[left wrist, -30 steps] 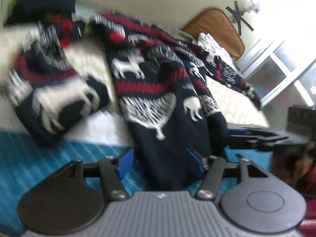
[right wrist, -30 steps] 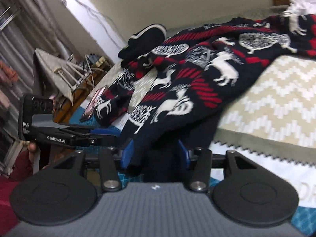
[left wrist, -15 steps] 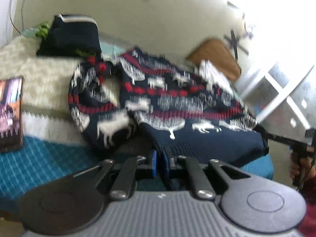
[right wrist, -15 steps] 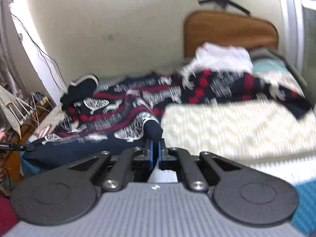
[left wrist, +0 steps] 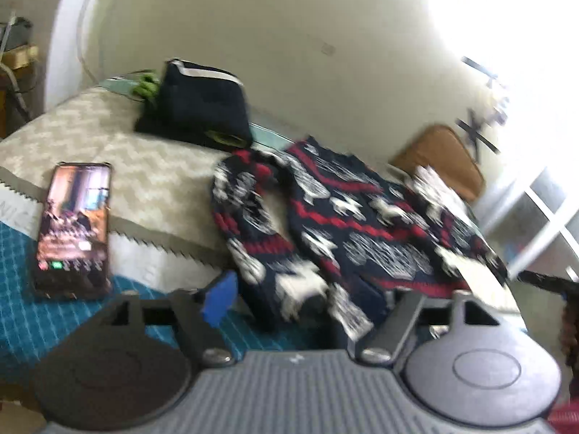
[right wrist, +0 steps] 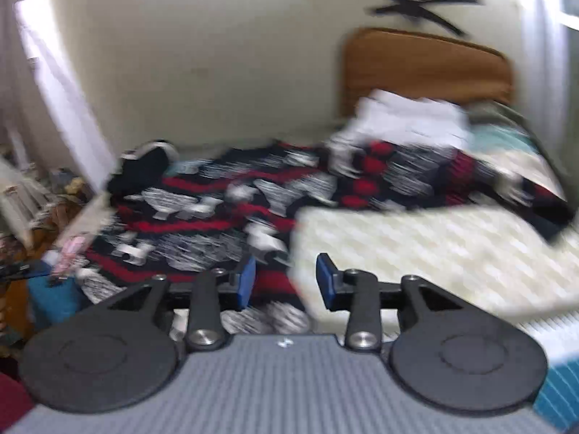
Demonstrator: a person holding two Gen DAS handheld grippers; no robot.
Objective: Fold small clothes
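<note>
A navy sweater (left wrist: pixel 347 224) with red bands and white animal figures lies spread across the bed, one sleeve curled at its left. My left gripper (left wrist: pixel 307 303) hovers at its near hem with jaws wide and opening. The hem lies loose between them and hides the right pad; the blue left pad (left wrist: pixel 219 298) touches nothing. In the right wrist view the same sweater (right wrist: pixel 224 217) stretches left to right. My right gripper (right wrist: pixel 286 284) is over its near edge, jaws opening, pads clear of the cloth.
A lit phone (left wrist: pixel 74 228) lies on the cream zigzag blanket (left wrist: pixel 144 166) near the teal sheet (left wrist: pixel 43 311). A folded dark garment (left wrist: pixel 197 108) sits at the far side. White clothes (right wrist: pixel 409 119) are piled by the wooden headboard (right wrist: pixel 427 68).
Half a second ago both grippers were shut on the sweater's hem. Both have since opened and let it drop onto the bed, and both views have pulled back and risen.
</note>
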